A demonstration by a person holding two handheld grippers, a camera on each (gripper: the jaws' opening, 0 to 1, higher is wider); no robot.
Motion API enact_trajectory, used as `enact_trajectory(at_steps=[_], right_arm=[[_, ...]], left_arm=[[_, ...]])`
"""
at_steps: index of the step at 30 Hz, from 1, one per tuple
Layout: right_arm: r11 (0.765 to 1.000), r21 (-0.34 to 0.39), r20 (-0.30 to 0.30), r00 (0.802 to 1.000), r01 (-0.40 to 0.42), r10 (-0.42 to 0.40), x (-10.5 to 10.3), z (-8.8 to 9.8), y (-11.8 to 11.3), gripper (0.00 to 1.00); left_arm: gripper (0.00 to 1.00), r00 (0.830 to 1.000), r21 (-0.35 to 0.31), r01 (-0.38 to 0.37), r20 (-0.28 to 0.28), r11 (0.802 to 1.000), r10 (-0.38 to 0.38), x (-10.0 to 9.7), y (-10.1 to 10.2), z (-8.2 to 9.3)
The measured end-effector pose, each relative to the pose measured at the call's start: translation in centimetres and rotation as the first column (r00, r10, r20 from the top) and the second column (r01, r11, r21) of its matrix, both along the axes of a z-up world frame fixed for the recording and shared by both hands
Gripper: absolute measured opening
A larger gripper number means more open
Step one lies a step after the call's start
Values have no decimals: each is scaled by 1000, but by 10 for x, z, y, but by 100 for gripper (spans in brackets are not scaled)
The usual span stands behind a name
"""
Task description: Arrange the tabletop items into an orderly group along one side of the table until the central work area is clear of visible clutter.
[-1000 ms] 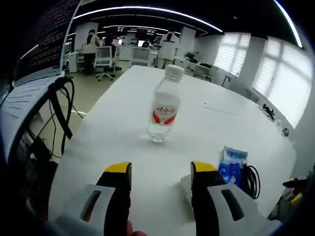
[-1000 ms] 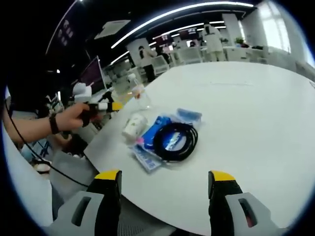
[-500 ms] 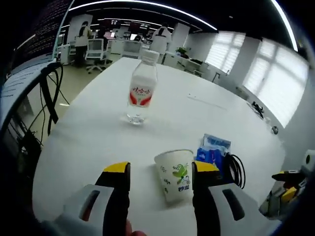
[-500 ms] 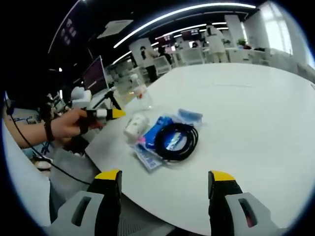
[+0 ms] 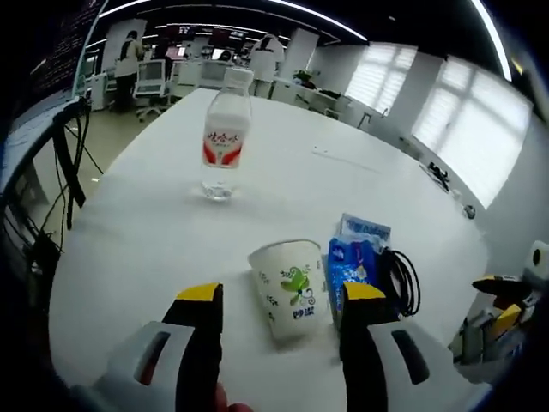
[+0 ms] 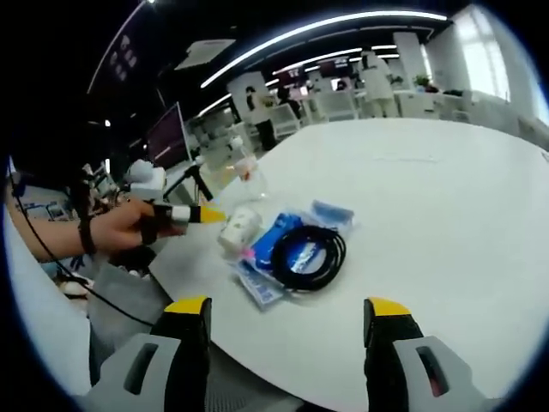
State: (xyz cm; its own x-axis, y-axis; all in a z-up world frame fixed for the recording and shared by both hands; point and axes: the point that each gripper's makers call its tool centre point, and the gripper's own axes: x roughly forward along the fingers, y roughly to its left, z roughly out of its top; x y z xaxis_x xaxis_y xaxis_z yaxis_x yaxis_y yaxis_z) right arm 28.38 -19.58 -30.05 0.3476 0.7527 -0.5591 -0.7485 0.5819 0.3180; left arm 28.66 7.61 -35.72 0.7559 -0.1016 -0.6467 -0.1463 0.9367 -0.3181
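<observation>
**Tabletop items at the near edge, both grippers unladen**

Left gripper view. The left gripper (image 5: 279,300) stood low over the white table (image 5: 154,232), jaws spread wide and holding nothing. Between the yellow jaw tips stood a paper cup (image 5: 290,290), upright, printed with a green motif, apparently not touched by either jaw. Just right of the cup lay a blue packet (image 5: 350,268), with a second, paler blue-and-white packet (image 5: 365,231) just behind it. A coil of black cable (image 5: 401,280) lay against the right side of the blue packet. Farther off, left of centre, a water bottle (image 5: 221,137) stood upright with a white cap and red label, well apart from the cup group. The right gripper (image 5: 506,296) entered at the right edge, beyond the table rim.

Right gripper view. The right gripper (image 6: 283,313) hung off the table's near edge, jaws spread and empty. On the table lay the black cable coil (image 6: 307,251), resting on the blue packets (image 6: 273,237); the paper cup (image 6: 238,228) stood just left of them. A hand (image 6: 129,227) held the left gripper (image 6: 202,215), its yellow tips close beside the cup; contact could not be judged. The water bottle (image 6: 249,172) stood behind, near the table's far left edge. People (image 6: 375,70) stood among desks in the background.
</observation>
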Motion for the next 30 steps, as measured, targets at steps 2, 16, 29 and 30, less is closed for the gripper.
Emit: enact_trajectory(at_steps=[2, 16, 29, 30], right_arm=[[1000, 3, 12, 1000, -2, 2, 2, 7, 0, 74], [1000, 25, 73, 997, -4, 2, 9, 23, 6, 83], [997, 43, 114, 992, -68, 63, 15, 36, 24, 89], [996, 43, 116, 991, -74, 68, 15, 37, 24, 89]], left_arm=[[55, 1000, -12, 10, -12, 1000, -10, 0, -10, 0], [56, 995, -18, 45, -84, 999, -46, 11, -32, -28], [39, 992, -14, 18, -126, 1000, -19, 6, -22, -51], [39, 992, -18, 18, -125, 1000, -20, 2, -22, -49]])
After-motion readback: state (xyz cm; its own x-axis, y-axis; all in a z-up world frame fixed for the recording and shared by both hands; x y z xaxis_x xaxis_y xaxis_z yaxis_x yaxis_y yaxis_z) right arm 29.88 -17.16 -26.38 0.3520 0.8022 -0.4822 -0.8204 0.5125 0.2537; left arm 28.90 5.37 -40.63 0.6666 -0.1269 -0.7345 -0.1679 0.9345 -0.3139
